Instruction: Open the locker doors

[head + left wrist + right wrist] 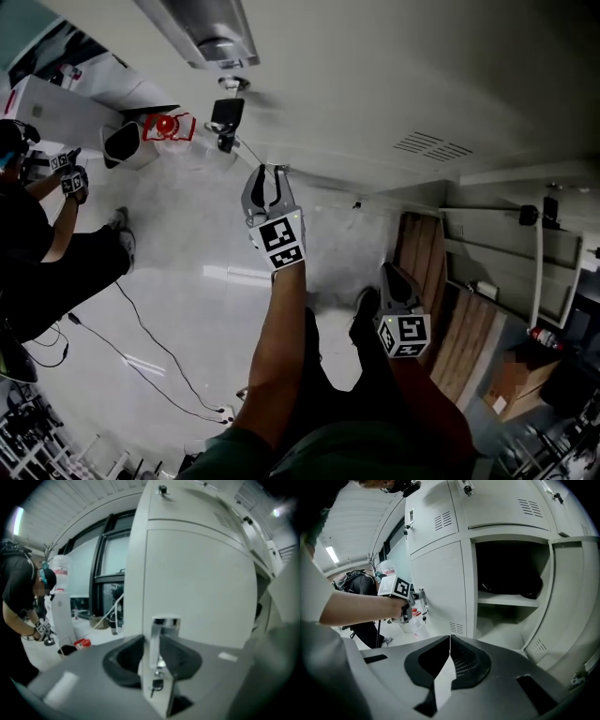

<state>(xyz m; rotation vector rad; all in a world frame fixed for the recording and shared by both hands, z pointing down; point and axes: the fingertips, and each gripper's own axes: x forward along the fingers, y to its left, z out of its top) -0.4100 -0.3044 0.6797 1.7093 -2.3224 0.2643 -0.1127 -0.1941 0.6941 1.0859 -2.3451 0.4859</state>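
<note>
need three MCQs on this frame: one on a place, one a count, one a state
1. Where is the left gripper?
A at a metal handle
B at a window
C on the floor

2. How many lockers stand open in the right gripper view?
A none
B one
C three

3. How do the right gripper's jaws stand?
A together, empty
B wide apart
C shut on a key

Key:
1 A: the handle stands between its open jaws.
2 B: only one locker shows its shelf.
3 A: the jaws meet with nothing between them.
</note>
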